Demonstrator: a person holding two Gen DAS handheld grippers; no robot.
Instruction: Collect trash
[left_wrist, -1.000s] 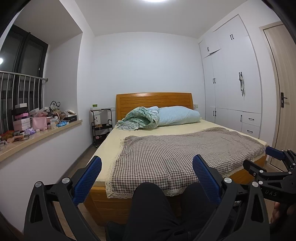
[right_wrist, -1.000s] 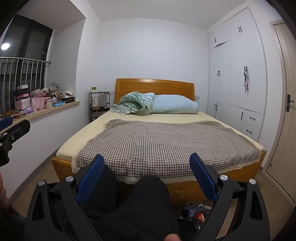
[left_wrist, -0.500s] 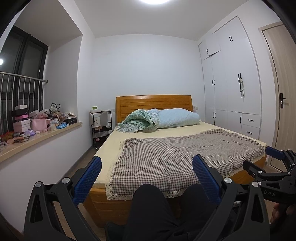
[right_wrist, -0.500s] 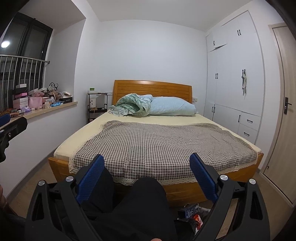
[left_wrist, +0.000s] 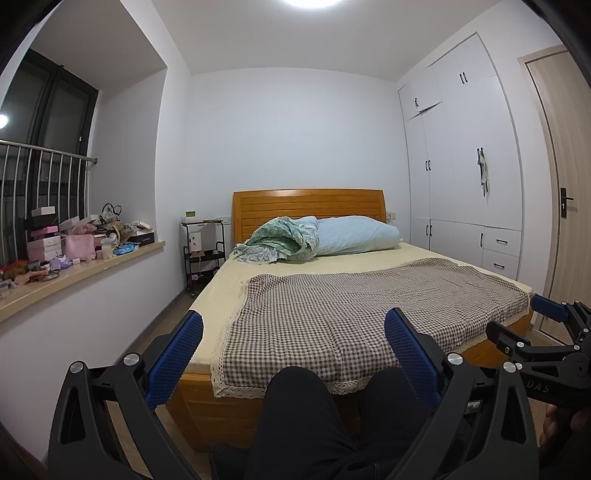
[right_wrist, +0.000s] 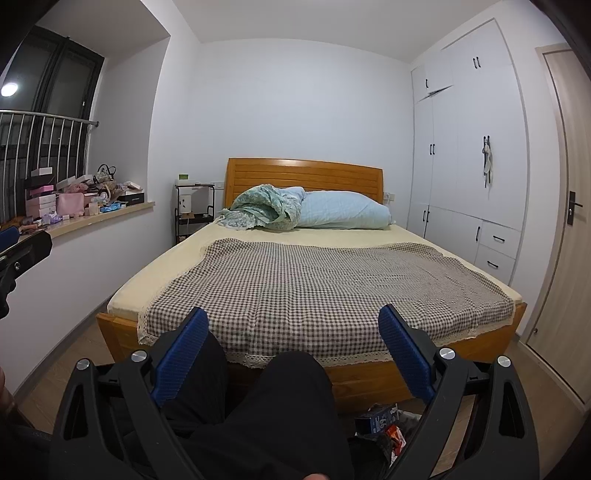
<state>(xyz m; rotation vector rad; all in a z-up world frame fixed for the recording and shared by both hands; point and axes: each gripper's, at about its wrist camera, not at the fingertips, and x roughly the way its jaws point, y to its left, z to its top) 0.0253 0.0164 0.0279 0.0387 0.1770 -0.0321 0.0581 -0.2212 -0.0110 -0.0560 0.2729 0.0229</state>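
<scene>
Both grippers point level across a bedroom toward the bed. My left gripper (left_wrist: 293, 334) is open, nothing between its blue pads. My right gripper (right_wrist: 293, 332) is open and empty too; it also shows at the right edge of the left wrist view (left_wrist: 546, 332). Trash lies on the floor at the foot of the bed, low in the right wrist view: a blue carton (right_wrist: 376, 419) and a red-and-white wrapper (right_wrist: 395, 439), partly hidden behind the right finger. A person's dark-trousered knees (right_wrist: 291, 398) sit below both grippers.
A wooden bed (right_wrist: 369, 380) with a checked cover (right_wrist: 314, 288), pillow and crumpled green blanket fills the middle. A cluttered windowsill (left_wrist: 74, 266) runs along the left wall, a black cart (left_wrist: 203, 254) stands by the headboard, white wardrobes (left_wrist: 465, 184) and a door line the right.
Both wrist views have tilted up slightly, so the bed sits lower in frame and more ceiling shows. The grippers stay open.
</scene>
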